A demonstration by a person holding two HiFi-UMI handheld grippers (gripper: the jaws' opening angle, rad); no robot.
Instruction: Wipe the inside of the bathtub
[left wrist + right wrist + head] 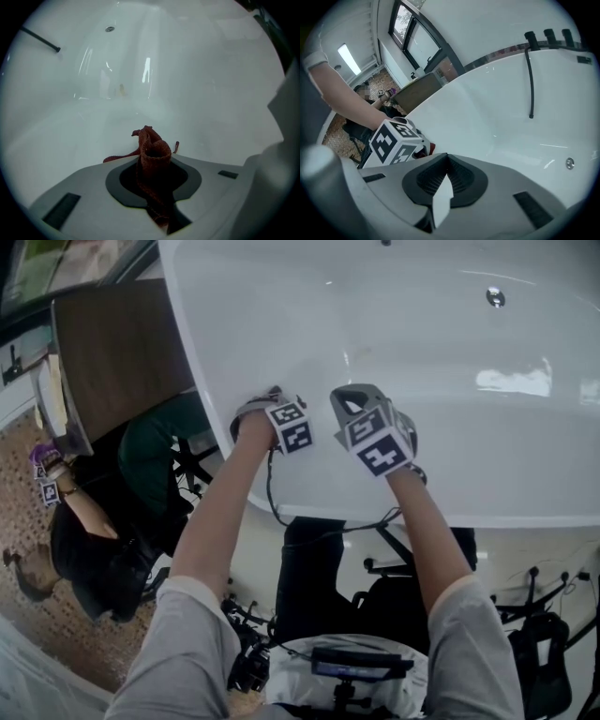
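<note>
Both grippers sit at the near rim of the white bathtub (441, 381), side by side and close together. The left gripper (154, 187) has its jaws pinched on a dark red cloth (152, 154) – the fabric stands up between them in a loose rolled fold, with a thin tail trailing off to one side onto the tub's surface. Ahead of it the pale inner wall curves down towards the floor of the tub, where a small round drain (109, 29) shows far off.

The right gripper (445, 178) has its jaws pressed together with nothing between them. From its side you can see the left gripper's marker cube (396, 140) just beside it, a sliver of the red cloth peeking out past the cube. A black hose (529, 70) hangs down the tub's far wall from dark fittings on the rim.

Beyond the tub's left end there is a brown table (117, 352), and a person in dark clothes (89, 540) sits near it – a window (410, 30) is above that corner
</note>
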